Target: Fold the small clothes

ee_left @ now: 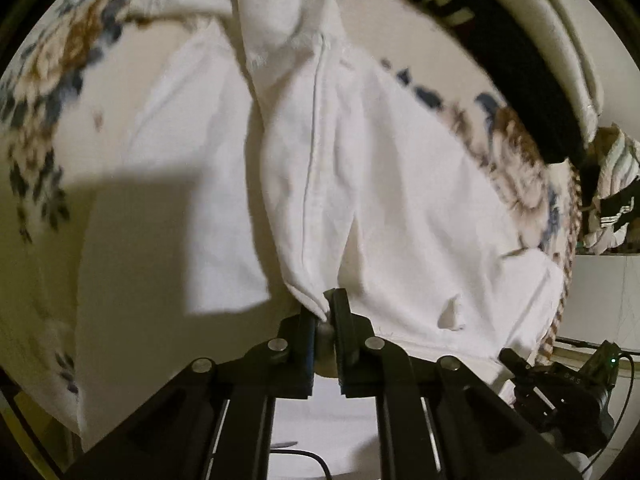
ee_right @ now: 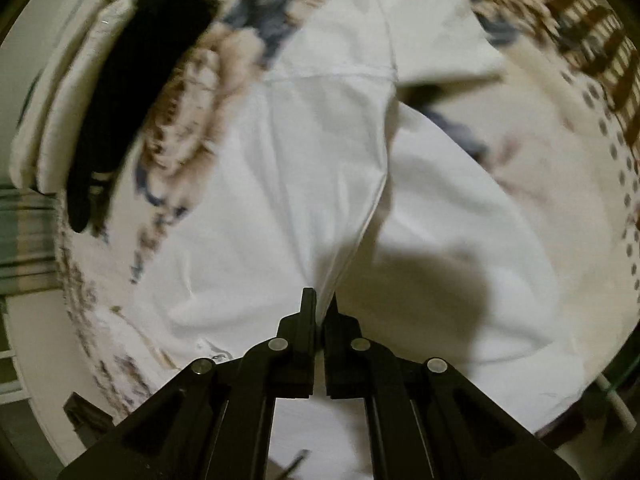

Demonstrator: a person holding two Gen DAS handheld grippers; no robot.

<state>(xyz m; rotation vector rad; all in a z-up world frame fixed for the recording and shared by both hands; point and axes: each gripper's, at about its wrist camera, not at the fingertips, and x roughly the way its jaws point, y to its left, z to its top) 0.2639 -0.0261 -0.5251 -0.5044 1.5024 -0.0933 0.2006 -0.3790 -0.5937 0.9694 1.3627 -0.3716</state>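
A white garment (ee_left: pixel 360 168) lies spread on a floral bedsheet (ee_left: pixel 52 80). My left gripper (ee_left: pixel 325 310) is shut on a pinched fold of it, and the cloth rises in a ridge away from the fingertips. In the right wrist view the same white garment (ee_right: pixel 304 160) fills the middle. My right gripper (ee_right: pixel 322 304) is shut on another fold of it, which is pulled up into a taut crease. The right gripper (ee_left: pixel 560 384) also shows at the lower right of the left wrist view.
A black garment (ee_right: pixel 132 92) and folded white cloths (ee_right: pixel 60 92) lie at the upper left of the right wrist view. The same black garment (ee_left: pixel 520 56) lies at the upper right of the left wrist view. A brown checked border (ee_right: pixel 592 32) edges the sheet.
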